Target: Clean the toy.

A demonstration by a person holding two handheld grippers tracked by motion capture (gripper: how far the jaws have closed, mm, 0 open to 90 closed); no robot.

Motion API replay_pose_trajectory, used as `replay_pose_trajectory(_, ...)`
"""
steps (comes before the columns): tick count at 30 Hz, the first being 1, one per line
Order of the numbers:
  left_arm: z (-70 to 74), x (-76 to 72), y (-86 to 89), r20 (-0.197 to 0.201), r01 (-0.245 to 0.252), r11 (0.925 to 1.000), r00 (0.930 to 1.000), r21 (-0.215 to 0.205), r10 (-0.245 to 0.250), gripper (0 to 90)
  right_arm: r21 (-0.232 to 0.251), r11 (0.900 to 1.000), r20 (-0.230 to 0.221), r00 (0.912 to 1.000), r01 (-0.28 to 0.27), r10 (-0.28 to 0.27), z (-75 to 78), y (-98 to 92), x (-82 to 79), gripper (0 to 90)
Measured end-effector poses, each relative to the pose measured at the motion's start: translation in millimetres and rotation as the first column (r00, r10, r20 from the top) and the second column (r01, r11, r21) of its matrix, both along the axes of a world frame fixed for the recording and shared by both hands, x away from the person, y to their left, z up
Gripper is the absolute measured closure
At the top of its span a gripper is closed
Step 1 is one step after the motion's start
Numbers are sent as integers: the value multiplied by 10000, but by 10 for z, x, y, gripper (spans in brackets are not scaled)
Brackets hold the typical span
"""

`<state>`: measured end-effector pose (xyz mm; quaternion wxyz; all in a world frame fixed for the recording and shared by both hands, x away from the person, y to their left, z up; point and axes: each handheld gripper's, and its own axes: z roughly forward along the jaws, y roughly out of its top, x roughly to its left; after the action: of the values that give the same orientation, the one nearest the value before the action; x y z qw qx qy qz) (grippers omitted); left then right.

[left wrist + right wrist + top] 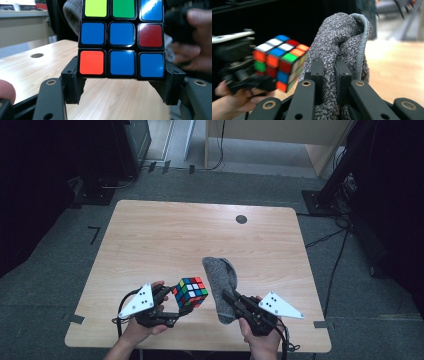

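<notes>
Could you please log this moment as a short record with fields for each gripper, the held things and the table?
left gripper: shut on the puzzle cube, jaws clamping its two sides
puzzle cube: lifted off the table, blue-heavy face toward the left gripper's camera
right gripper: shut on the grey sock, fabric pinched between the jaws
grey sock: bunched, ribbed cuff visible in the right gripper view
cube and sock: side by side, cube to the left
table: light wood, dark round mark near the far edge

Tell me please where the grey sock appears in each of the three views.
High view: grey sock at lower centre, right of the cube.
Left gripper view: a grey patch at the upper left, behind the cube.
Right gripper view: centre, pinched between the jaws.
Shared landmark: the colourful cube, beside the sock in every view.
</notes>
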<state>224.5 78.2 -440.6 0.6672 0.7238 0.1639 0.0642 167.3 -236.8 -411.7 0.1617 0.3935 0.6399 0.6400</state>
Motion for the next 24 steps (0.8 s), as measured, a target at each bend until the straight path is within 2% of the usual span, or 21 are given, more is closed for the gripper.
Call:
replay_pose_trajectory(2, 6, 10, 16, -172, 104, 9997, 9998, -239, -108, 340, 159, 9996, 215, 9995, -241, 238, 3, 55, -28, 816)
replay_pose_trajectory(6, 20, 6, 13, -405, 451, 9975, 9981, -549, -473, 340, 962, 9911, 212, 9957, -920, 904, -19, 125, -48, 815)
replay_pose_trajectory(9, 31, -6, -9, -543, 648, 9947, 9961, -800, -693, 340, 1665, 9763, -204, 9894, -1381, 1434, -86, 185, -31, 813)
replay_pose_trajectory(10, 31, -9, -13, -510, 656, 9947, 9963, -792, -698, 340, 2058, 9666, -454, 9852, -1528, 1654, -131, 203, -16, 814)
replay_pose_trajectory(12, 30, -10, -11, -512, 671, 9947, 9961, -775, -712, 340, 2369, 9565, -837, 9773, -1703, 1948, -195, 227, 17, 813)
replay_pose_trajectory(13, 30, -9, -10, -477, 643, 9954, 9966, -714, -678, 340, 2296, 9549, -1208, 9680, -1881, 2198, -236, 246, 50, 812)
replay_pose_trajectory(14, 30, -10, -15, -456, 609, 9960, 9969, -650, -639, 340, 2086, 9590, -1466, 9633, -1920, 2248, -256, 262, 67, 811)
replay_pose_trajectory(15, 29, -14, -22, -439, 625, 9961, 9969, -616, -652, 340, 1509, 9708, -1815, 9601, -1866, 2127, -277, 291, 85, 811)
replay_pose_trajectory(16, 32, -21, -32, -367, 596, 9968, 9974, -536, -616, 340, 803, 9824, -1920, 9646, -1684, 1810, -291, 319, 90, 812)
replay_pose_trajectory(17, 34, -26, -37, -334, 563, 9972, 9978, -499, -580, 340, 412, 9883, -1791, 9721, -1466, 1516, -293, 329, 81, 812)
replay_pose_trajectory(21, 29, -17, -18, -296, 463, 9981, 9984, -402, -475, 340, 1486, 9832, -920, 9884, -1060, 1205, -186, 193, 35, 813)
replay_pose_trajectory(23, 21, -7, -15, -365, 475, 9976, 9981, -497, -494, 340, 2138, 9694, -538, 9894, -1207, 1350, -142, 153, 4, 813)
replay_pose_trajectory(24, 21, -7, -16, -387, 507, 9973, 9979, -537, -528, 340, 2247, 9645, -533, 9866, -1385, 1541, -144, 165, 4, 813)
